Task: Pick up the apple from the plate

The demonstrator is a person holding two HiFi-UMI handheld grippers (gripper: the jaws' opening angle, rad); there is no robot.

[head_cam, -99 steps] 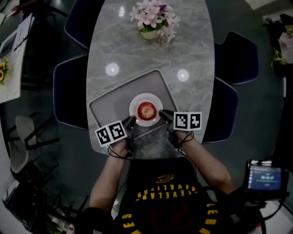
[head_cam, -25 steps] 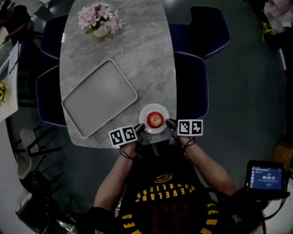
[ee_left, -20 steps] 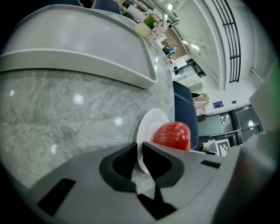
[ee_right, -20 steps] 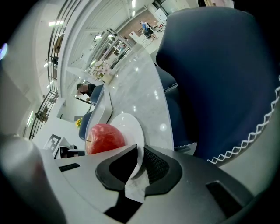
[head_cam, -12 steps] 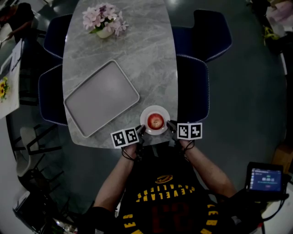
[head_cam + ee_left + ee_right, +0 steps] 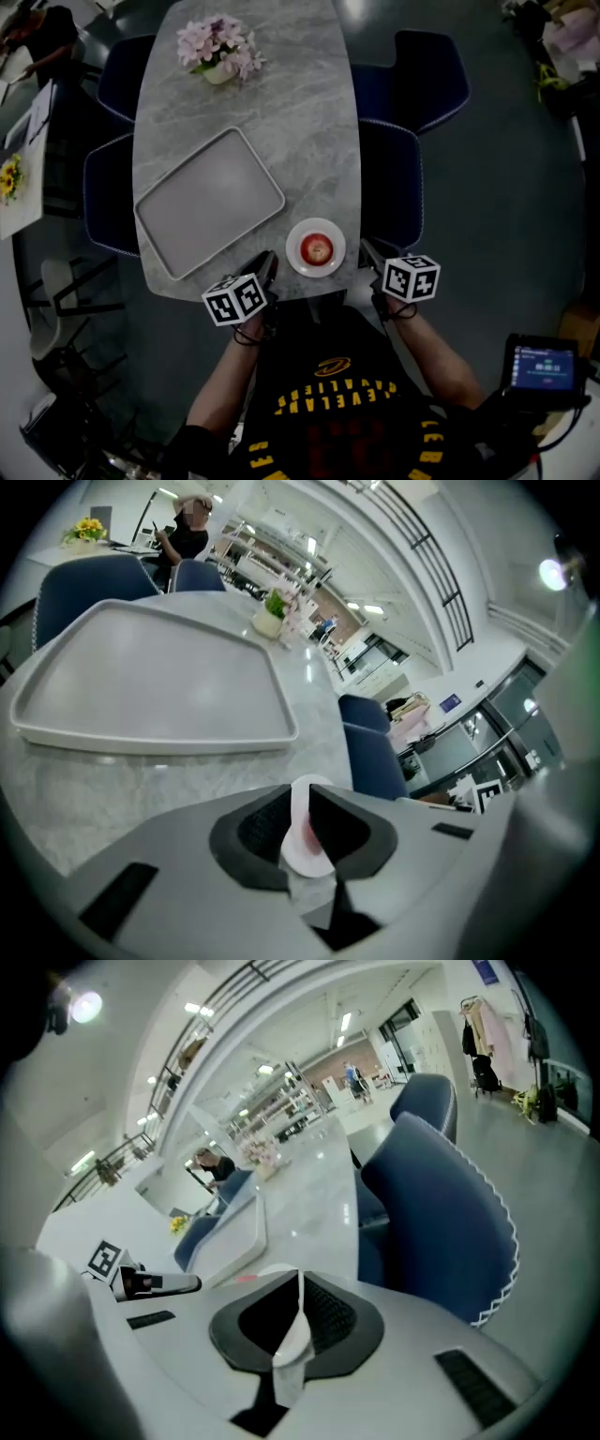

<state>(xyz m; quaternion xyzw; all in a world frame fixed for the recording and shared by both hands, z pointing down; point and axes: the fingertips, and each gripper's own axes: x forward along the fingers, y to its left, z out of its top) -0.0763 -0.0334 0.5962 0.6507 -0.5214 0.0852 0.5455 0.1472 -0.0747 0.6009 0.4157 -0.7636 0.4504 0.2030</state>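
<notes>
Long oval tabletop (image 6: 281,112), grey marble look, glossy, ceiling-light glare near far end. Pot of pink flowers (image 6: 220,52) near far end, toward left edge. Dark blue upholstered chairs (image 6: 394,178) with pale piping, two along right edge, two along left edge. Floor (image 6: 506,206) dark, smooth, slightly reflective. White side desk (image 6: 23,211) with yellow flowers off to left. Room is large open hall: white ceiling, rows of strip lights (image 6: 375,608), upper gallery railing (image 6: 427,564), glass partitions (image 6: 487,733) beyond. Coats on rack (image 6: 483,1026) in far background.
</notes>
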